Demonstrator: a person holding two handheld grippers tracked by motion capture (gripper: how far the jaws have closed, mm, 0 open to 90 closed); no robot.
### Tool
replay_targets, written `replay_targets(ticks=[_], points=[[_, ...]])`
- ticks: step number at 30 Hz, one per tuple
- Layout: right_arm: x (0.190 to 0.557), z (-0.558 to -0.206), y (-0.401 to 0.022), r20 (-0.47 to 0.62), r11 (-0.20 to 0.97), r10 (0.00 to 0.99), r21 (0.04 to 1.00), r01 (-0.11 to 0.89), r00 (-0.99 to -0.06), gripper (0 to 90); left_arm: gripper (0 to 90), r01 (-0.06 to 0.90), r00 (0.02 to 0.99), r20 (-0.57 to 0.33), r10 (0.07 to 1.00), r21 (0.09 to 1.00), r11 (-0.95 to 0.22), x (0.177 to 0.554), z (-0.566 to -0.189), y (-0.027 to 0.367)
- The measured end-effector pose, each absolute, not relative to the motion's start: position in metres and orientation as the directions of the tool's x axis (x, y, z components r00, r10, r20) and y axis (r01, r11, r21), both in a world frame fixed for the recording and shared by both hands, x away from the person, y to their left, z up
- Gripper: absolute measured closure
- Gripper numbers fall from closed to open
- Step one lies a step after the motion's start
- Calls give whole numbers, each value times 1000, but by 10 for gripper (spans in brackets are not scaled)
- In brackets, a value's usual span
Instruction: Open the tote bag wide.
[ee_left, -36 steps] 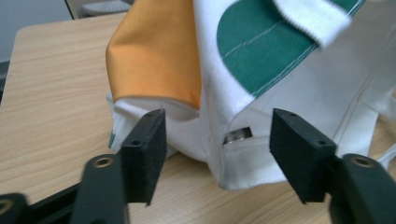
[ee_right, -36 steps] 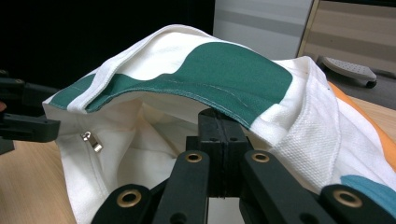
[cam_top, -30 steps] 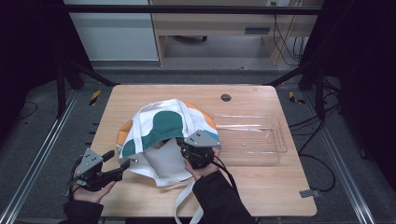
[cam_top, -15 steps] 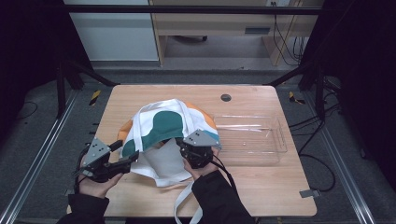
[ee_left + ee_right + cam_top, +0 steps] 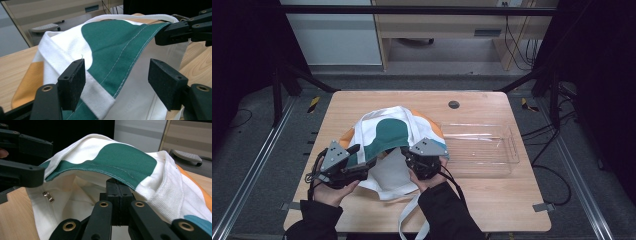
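Since the earlier frames:
- Your left gripper (image 5: pixel 364 159) has travelled in from the table's left edge toward the bag (image 5: pixel 389 135) and lifted a little. Its jaws stand wide apart, holding nothing; in the left gripper view the green rim of the bag (image 5: pixel 120 52) runs between the pads (image 5: pixel 73 83) without either pad pressing on it.
- Your right gripper (image 5: pixel 404 151) has kept its place. Its jaws are fully closed, pinching the upper rim of the bag (image 5: pixel 117 173) and holding it raised off the lower layer.

Reading: one side of the mouth is pinned up and the free gripper is lined up on the same rim, so the step in hand looks like taking a second hold to spread the bag open. That hold is not yet made.

Items:
- Bag: white cloth with green and orange patches, lying left of centre on the table (image 5: pixel 502 200), mouth toward you. Mouth partly open; inside, pale lining and a small metal clip (image 5: pixel 48 196), nothing else visible. A white strap (image 5: pixel 409 220) trails off the near table edge.
- Tray (image 5: pixel 507 150): clear plastic, just right of the bag, nothing visible in it.
- Table: wood, with a small dark round fitting (image 5: pixel 454 104) near the far edge.
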State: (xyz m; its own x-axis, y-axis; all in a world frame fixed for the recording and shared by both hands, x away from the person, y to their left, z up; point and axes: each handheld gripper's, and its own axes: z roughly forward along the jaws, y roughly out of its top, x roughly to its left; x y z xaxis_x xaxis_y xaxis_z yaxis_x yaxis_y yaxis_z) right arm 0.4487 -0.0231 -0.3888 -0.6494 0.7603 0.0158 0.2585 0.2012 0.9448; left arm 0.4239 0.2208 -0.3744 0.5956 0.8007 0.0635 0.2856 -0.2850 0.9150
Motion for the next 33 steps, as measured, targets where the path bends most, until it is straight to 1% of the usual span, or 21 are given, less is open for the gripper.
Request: replay_targets(ticks=[3,11,15,18,24,33], points=[[449,-388,-23,12,204,761,945,256,-649,900,308,287,598,67,799,913,-291,425,-375,218],[449,-387,-22,14,202,760,945,257,-649,900,318,285,585,113,803,898,-335,434,-378,208],[450,-388,-22,11,205,758,945,255,-652,900,338,284,581,138,802,889,-358,438,-381,203],[450,-389,-21,15,202,758,945,256,-652,900,372,288,576,142,805,886,-363,440,-383,200],[451,-389,-20,16,203,756,945,257,-654,900,472,288,557,162,814,882,-373,443,-386,194],[449,-391,-20,16,208,746,944,257,-665,900,691,285,554,157,818,887,-363,444,-385,194]])
